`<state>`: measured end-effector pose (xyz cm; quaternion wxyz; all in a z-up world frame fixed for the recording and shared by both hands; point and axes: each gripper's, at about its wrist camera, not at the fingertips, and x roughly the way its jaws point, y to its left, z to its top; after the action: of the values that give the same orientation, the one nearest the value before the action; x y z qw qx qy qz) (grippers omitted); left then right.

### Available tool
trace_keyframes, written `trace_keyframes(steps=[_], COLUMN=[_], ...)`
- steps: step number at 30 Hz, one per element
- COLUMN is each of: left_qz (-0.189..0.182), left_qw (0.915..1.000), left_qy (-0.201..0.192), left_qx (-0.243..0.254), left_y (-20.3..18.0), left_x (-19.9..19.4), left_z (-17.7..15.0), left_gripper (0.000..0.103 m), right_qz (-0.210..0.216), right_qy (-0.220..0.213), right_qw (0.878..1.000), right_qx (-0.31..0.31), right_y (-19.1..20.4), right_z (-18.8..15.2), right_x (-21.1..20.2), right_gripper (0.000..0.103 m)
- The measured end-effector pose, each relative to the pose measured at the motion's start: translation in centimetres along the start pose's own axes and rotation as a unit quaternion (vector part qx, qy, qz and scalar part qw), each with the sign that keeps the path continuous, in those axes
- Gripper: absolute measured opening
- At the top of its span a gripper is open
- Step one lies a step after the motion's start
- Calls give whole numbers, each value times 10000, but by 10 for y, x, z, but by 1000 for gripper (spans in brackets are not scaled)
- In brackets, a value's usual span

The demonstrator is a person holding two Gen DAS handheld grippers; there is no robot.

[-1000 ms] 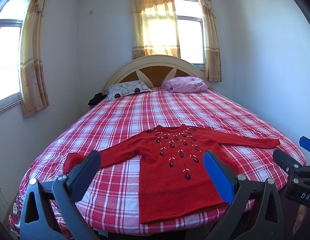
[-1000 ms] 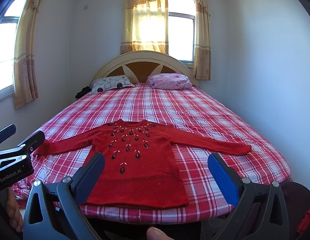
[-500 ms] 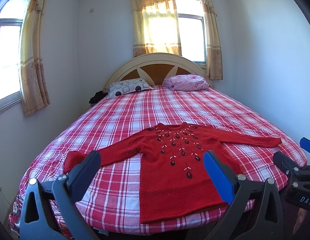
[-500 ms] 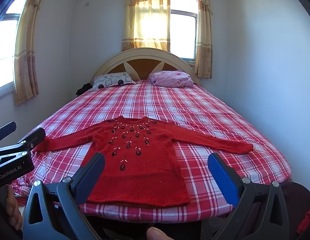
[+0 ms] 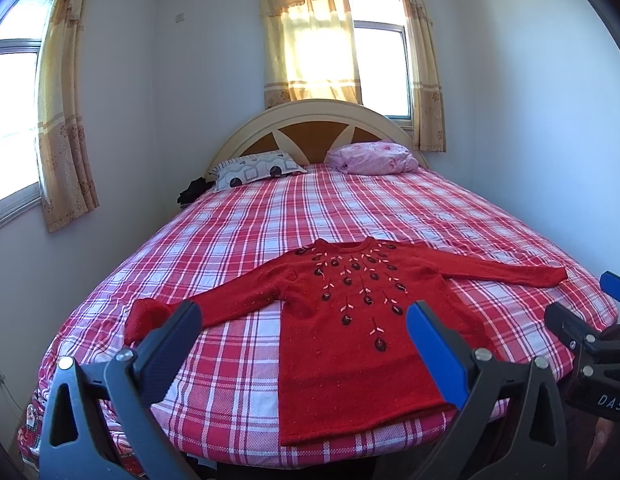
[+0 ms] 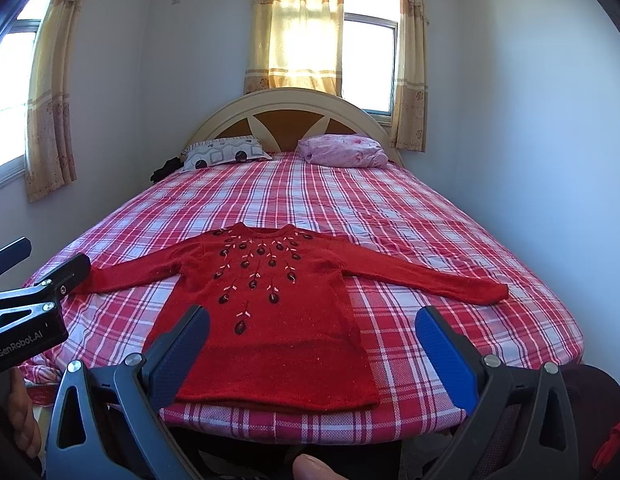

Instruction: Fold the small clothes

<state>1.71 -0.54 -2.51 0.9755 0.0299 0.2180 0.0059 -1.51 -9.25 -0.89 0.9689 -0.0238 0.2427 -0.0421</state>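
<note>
A small red knitted sweater (image 5: 350, 344) with dark embroidered flowers lies flat, front up, on the near end of the bed, both sleeves spread out. It also shows in the right wrist view (image 6: 265, 320). My left gripper (image 5: 301, 332) is open and empty, held above the bed's foot near the hem. My right gripper (image 6: 310, 336) is open and empty, also short of the hem. The left sleeve's cuff (image 5: 143, 316) is bunched up; the right sleeve (image 6: 438, 280) lies straight.
The bed (image 5: 350, 216) has a red and white plaid sheet. A patterned pillow (image 5: 253, 170) and a pink pillow (image 5: 370, 158) lie by the headboard. A dark item (image 5: 191, 194) sits at the bed's left side. Walls stand close on both sides.
Both grippers have drifted slightly, so the sweater sits a little higher in both views. Both stay open; the sweater has not moved.
</note>
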Motion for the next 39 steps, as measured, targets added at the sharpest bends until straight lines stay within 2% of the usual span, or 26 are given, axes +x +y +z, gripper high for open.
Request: trace_keyframes(steps=[9,17,21,26,33,39], left_qz=[40,159,320,540,644,824], left_qw=[9991,9945,9920,9886,9821,9774], left_qy=[338,826,1001,1118,1450,1679], left_qx=[236,620,703,854,1020,982], left_y=[-13,-26,-26,-30,-35,-27], left_x=[40,106,137,172,221,252], left_z=[-16,-35,-37,-38,-43,-41], left_gripper=[103,103,103,103,103,103], right_qz=[48,-42,-303,-667,-976,-1048], right_qy=[281,655,867,1050,1333,1172], right_qw=[9995,9940,9882,9713,9370,9160], right_qx=[150,875,1226,2030,3077,3690], right_y=[-27,-93,-139,-216,-298,-346], right_z=[-11,-25,-34,-44,-60,-60], right_x=[50,120,151,177,212,237], right_gripper=[102,102,100,86,85,85])
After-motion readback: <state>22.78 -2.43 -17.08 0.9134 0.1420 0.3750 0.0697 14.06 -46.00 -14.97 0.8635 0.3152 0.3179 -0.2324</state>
